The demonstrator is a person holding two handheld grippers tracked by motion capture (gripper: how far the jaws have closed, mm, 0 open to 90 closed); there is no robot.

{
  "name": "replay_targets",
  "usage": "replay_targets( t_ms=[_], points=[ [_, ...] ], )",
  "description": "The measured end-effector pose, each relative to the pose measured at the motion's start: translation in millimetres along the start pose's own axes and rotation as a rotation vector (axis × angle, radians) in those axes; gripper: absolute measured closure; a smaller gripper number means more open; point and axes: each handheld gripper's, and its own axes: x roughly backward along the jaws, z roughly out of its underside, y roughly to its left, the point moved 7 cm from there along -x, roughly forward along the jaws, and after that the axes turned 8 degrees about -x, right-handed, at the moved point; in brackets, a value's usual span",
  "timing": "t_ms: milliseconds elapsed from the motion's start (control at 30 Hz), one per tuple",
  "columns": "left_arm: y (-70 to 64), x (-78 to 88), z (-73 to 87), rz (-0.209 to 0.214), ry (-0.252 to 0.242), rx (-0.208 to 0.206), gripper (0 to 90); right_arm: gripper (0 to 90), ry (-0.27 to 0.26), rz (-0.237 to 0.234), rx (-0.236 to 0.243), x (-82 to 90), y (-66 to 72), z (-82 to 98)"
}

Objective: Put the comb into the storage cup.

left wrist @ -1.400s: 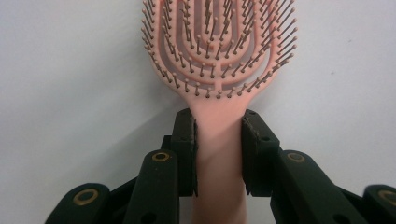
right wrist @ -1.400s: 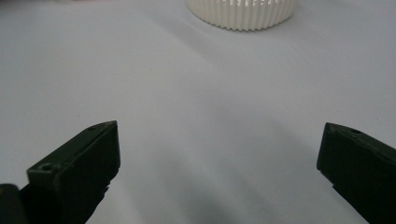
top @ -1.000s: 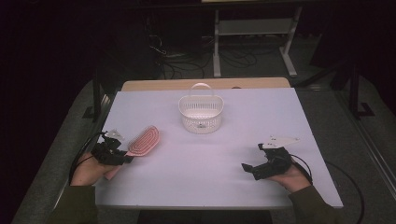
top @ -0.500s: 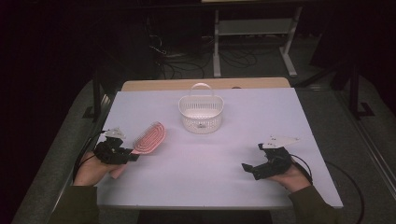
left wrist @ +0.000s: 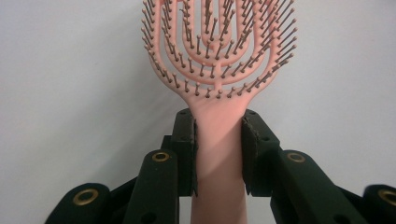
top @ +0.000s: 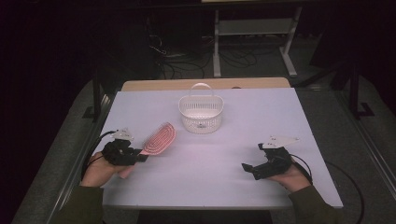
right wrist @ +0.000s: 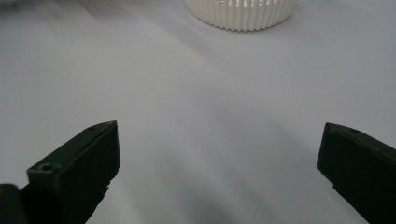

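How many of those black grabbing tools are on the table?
2. The left gripper, near the table's left edge, grips a pink hairbrush by its handle; the right gripper, near the right edge, holds nothing.

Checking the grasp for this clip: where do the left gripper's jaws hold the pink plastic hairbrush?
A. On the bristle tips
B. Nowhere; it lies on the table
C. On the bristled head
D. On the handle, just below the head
D: in the left gripper view, the left gripper has both jaws pressed against the handle of the pink plastic hairbrush, just below its bristled head.

room: dark | table (top: 280, 116): white top, lit | behind: white metal shelf frame (top: 252, 28), cables on floor (top: 182, 60)
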Motion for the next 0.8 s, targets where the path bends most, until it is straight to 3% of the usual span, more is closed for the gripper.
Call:
replay_targets(
  t_ms=[267, 800],
  points=[
    [-11.5, -7.3, -9.5, 0.032, -0.018, -0.016, 70.6, 0.0, -0.001, 0.0, 0.001, 0.1, -0.1, -0.1],
    [-30.1, -16.4, -28.0, 0.039, -0.076, -0.043, 70.5, 0.0, -0.004, -0.002, 0.0, 0.2, 0.3, -0.5]
  ],
)
